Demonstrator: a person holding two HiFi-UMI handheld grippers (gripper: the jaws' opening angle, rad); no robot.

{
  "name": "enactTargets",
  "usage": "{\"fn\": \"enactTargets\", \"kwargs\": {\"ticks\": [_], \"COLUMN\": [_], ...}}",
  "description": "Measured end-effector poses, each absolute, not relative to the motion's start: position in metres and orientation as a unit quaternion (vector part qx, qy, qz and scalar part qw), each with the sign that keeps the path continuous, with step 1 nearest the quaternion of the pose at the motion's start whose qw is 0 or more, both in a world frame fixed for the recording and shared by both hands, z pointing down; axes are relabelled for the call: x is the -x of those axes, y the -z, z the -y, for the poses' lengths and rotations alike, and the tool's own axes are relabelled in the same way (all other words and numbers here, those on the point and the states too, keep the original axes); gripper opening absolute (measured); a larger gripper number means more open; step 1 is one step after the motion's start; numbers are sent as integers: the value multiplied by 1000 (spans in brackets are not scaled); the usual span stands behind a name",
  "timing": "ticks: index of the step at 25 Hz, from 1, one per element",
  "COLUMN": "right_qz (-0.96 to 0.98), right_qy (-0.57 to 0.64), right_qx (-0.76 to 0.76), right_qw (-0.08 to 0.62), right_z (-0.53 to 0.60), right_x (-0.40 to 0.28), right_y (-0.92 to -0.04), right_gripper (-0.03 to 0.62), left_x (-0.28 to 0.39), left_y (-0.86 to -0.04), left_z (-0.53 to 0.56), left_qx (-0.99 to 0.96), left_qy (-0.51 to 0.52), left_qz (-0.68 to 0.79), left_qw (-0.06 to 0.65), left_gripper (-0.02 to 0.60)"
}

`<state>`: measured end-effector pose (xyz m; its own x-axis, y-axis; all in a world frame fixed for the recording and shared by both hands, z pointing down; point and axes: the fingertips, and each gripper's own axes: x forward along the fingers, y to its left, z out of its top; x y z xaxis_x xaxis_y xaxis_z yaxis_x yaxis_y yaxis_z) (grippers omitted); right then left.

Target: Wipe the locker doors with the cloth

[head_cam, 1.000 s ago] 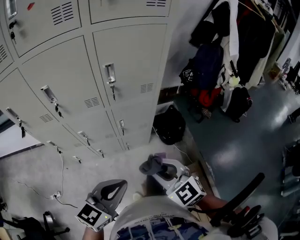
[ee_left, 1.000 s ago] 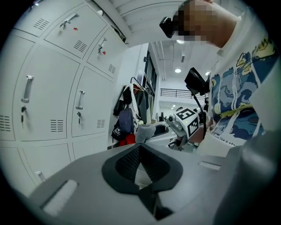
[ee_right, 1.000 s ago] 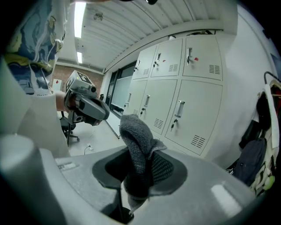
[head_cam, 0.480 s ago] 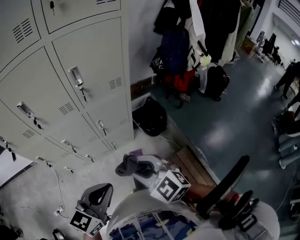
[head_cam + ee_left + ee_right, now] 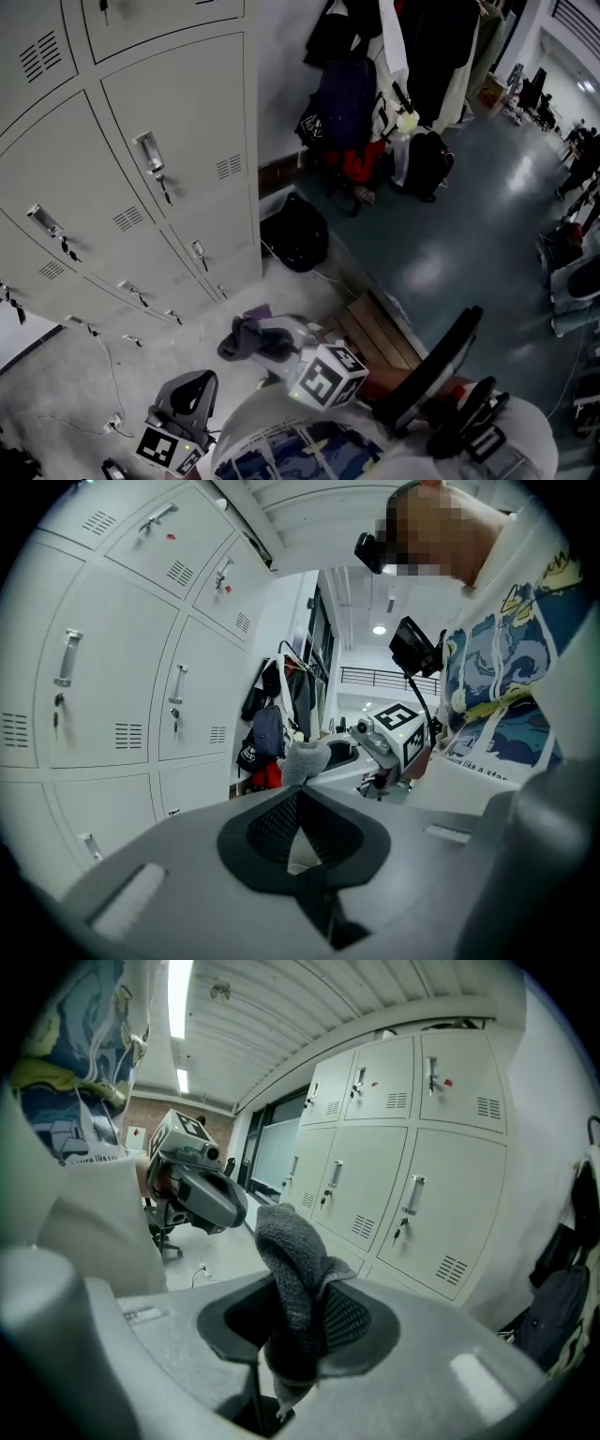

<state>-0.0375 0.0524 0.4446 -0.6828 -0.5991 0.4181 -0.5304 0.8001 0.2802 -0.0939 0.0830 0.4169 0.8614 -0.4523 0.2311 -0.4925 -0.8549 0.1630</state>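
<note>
Grey locker doors (image 5: 178,122) with handles and keys fill the upper left of the head view, well away from both grippers. My right gripper (image 5: 246,339) is held low near my body, shut on a grey cloth (image 5: 240,336). In the right gripper view the cloth (image 5: 295,1279) stands folded up out of the jaws, with the lockers (image 5: 412,1176) beyond it. My left gripper (image 5: 192,386) hangs lower left, shut with nothing in it. The left gripper view shows its closed jaws (image 5: 298,797), the cloth (image 5: 305,759) and the lockers (image 5: 112,686).
Coats and bags (image 5: 375,84) hang to the right of the lockers. A black bag (image 5: 295,234) lies on the floor by the locker corner. A wooden bench (image 5: 375,328) is near my right side, and a cable (image 5: 111,370) trails on the floor at left.
The head view has swung right, so the lockers sit further left. Both grippers have drifted slightly down and left. The cloth stays in the right gripper.
</note>
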Motion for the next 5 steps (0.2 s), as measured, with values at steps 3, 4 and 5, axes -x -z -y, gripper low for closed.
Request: {"fn": "enactTargets", "kwargs": {"ticks": [3, 4, 5], "right_qz": [917, 918, 919], "right_qy": [70, 70, 71], "right_qx": [-300, -297, -294], "right_qw": [253, 254, 255], "right_z": [-48, -47, -46], "right_x": [46, 49, 52], "right_y": [-448, -450, -451], "right_gripper": [112, 112, 112], "left_x": [102, 104, 107], "left_y": [-420, -420, -421], "left_z": [-80, -80, -79], "left_qx": [-956, -955, -954], "left_qy": [-95, -95, -95], "left_qz": [254, 257, 260], "left_qw": [112, 113, 115], "left_gripper": [3, 3, 3]}}
